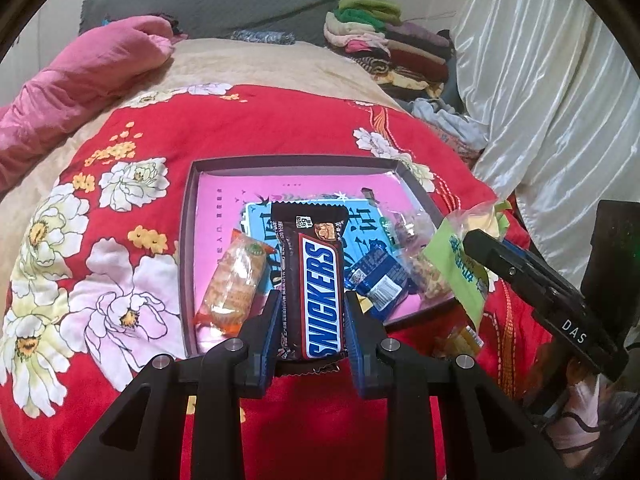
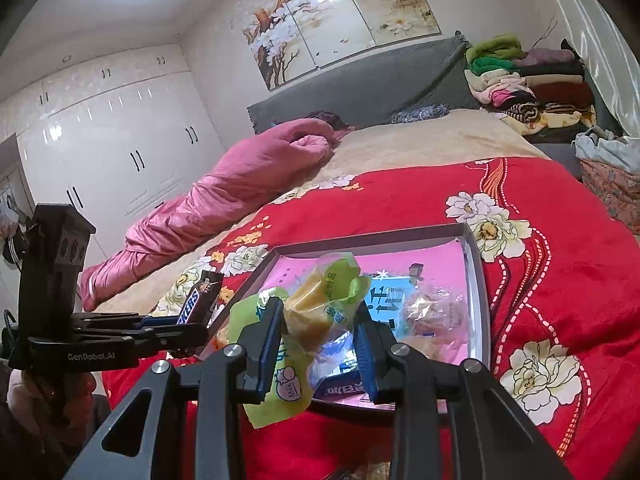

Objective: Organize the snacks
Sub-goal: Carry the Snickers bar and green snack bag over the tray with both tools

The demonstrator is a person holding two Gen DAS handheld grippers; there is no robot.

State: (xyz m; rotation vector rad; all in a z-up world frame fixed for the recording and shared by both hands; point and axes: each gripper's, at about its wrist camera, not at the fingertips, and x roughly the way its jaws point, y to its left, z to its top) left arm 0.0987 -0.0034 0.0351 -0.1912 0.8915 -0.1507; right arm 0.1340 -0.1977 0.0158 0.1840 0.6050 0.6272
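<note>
Left gripper (image 1: 311, 312): jaws pinched a brown Snickers bar (image 1: 316, 280), held above the near edge of the shallow dark-rimmed pink box (image 1: 188, 240).
Right gripper (image 2: 320, 332): jaws pinched a green-and-clear pouch of yellow cake (image 2: 312, 312) over the box's near right corner.
Done: an orange-wrapped cracker pack (image 1: 232, 280), a blue packet (image 1: 378, 280) and a clear nut bag (image 1: 424, 272) lay in the box.
Left: both held snacks, plus a small orange packet (image 1: 460, 338) on the red floral bedspread (image 1: 240, 128) by the near edge.

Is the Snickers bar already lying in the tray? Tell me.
No, the left gripper holds the Snickers bar clamped between its fingers above the tray.
</note>
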